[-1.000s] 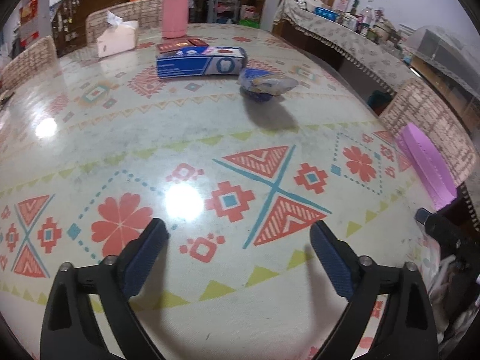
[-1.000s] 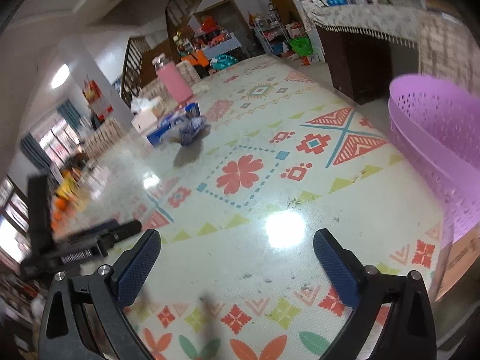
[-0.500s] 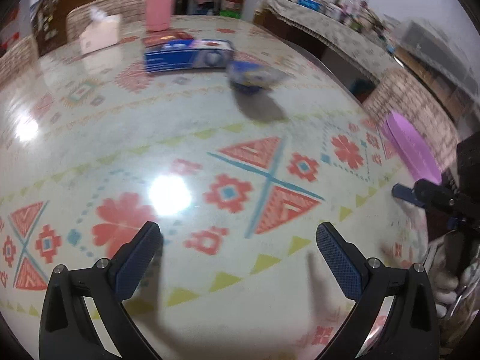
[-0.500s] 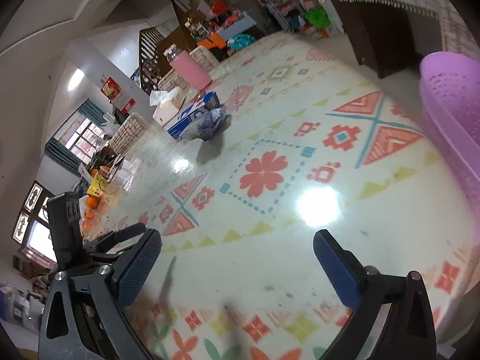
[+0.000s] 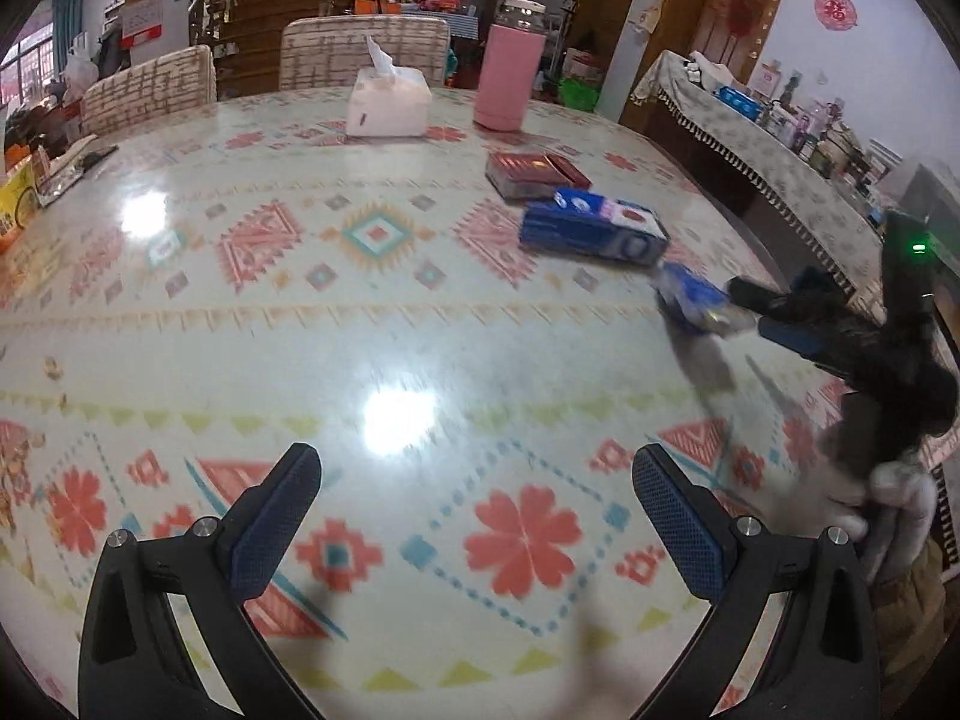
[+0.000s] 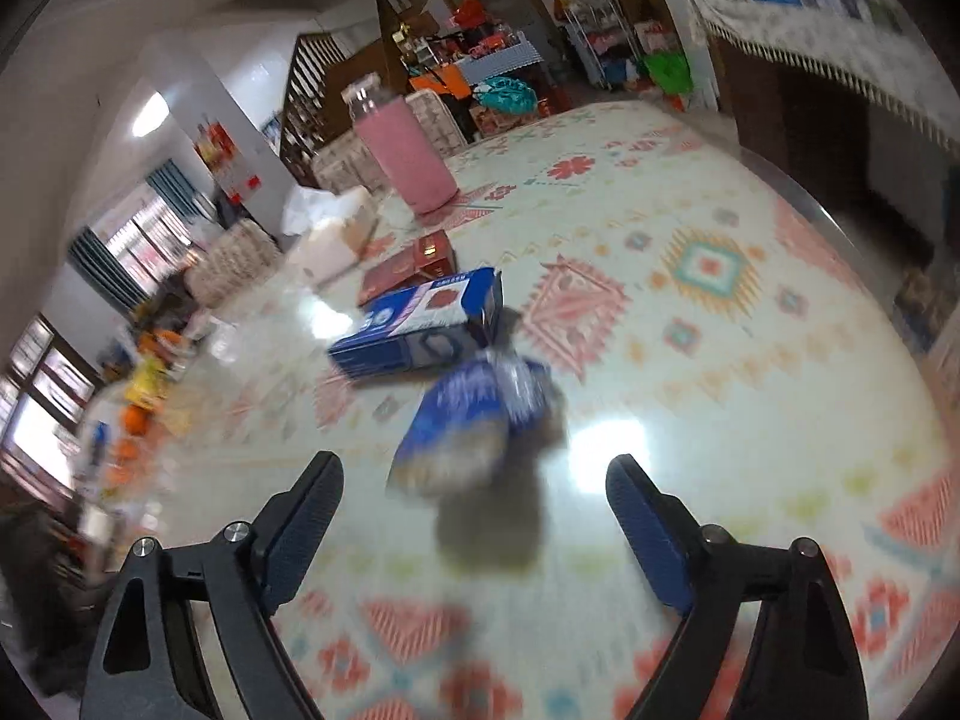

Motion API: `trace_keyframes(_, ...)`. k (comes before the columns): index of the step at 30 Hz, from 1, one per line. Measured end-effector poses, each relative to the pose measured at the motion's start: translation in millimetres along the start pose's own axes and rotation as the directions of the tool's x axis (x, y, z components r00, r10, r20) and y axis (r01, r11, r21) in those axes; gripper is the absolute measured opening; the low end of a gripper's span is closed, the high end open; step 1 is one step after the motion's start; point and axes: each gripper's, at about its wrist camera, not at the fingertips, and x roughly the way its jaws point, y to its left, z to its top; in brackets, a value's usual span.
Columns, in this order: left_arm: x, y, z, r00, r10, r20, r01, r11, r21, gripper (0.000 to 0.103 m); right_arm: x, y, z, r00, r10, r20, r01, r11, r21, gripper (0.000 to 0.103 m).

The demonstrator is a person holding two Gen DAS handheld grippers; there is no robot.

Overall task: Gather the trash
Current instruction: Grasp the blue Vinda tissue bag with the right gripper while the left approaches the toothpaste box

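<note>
A crumpled blue and silver wrapper [image 6: 474,420] lies on the patterned table, just ahead of my right gripper [image 6: 474,498]. The jaws are closing, and their pads stand clear of the wrapper on both sides. The left wrist view shows the same wrapper [image 5: 696,303] at the right, with the right gripper [image 5: 780,312] reaching it from the table's edge. Behind the wrapper lies a blue carton [image 6: 420,324] [image 5: 594,228]. My left gripper [image 5: 477,498] hangs open over bare tablecloth, nothing between its fingers.
Further back are a red flat box [image 5: 534,171], a pink bottle [image 5: 510,78], a white tissue box [image 5: 387,105] and woven chairs [image 5: 360,51]. A gloved hand [image 5: 894,498] holds the right gripper. Snack packets [image 5: 15,198] sit at the far left edge.
Both grippers swung leftward across the table. The right one has come up to the blue wrapper and its jaws have narrowed a little. The purple basket has left both views.
</note>
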Motion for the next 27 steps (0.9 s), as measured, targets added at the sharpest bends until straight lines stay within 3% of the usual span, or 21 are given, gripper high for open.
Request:
trace_keyframes(1,1.0,0.1,4.6,1.000,0.005,0.003,-0.005,1.000,0.003,0.103,9.7,4.9,0.4,0.999,-0.041,-0.009,0.041,0.999,-0.020,0.086)
trace_keyframes(3,4.7,0.0,18.7,1.000,0.016,0.013,-0.016,1.000,0.017,0.103,17.5,5.6,-1.0,0.997,-0.073,-0.017,0.073,0.997,-0.036,0.066)
trace_keyframes(4,7.6,-0.9,26.6,1.000,0.019,0.017,-0.019,0.999,0.027,0.103,18.7,4.5,-1.2,0.997,-0.077,-0.017,0.077,0.996,-0.041,0.063)
trace_keyframes(5,12.0,-2.4,36.2,1.000,0.019,0.020,-0.020,0.999,0.037,0.103,18.2,2.4,-0.4,0.997,-0.075,-0.012,0.075,0.996,-0.042,0.055)
trace_keyframes(6,16.4,-3.5,44.3,1.000,0.017,0.022,-0.018,0.999,0.045,0.103,17.0,1.3,0.2,0.997,-0.074,-0.005,0.074,0.996,-0.042,0.039)
trace_keyframes(15,74.0,-53.9,133.6,0.997,-0.080,0.014,0.077,0.987,0.138,0.103,6.4,-27.8,3.9,0.994,-0.103,0.031,0.101,0.994,0.045,0.037)
trace_keyframes(20,122.9,-94.0,172.4,0.987,-0.143,-0.073,0.155,0.969,0.193,0.103,3.7,-37.7,6.7,0.994,-0.101,0.033,0.098,0.992,0.083,0.037)
trace_keyframes(24,163.0,-117.6,188.2,0.979,-0.134,-0.154,0.169,0.954,0.247,0.103,3.3,-39.9,7.6,0.995,-0.095,0.029,0.092,0.991,0.093,0.037)
trace_keyframes(27,186.9,-119.7,190.5,0.961,-0.145,-0.236,0.202,0.949,0.242,0.103,3.6,-41.6,7.2,0.996,-0.087,0.022,0.084,0.991,0.100,0.037)
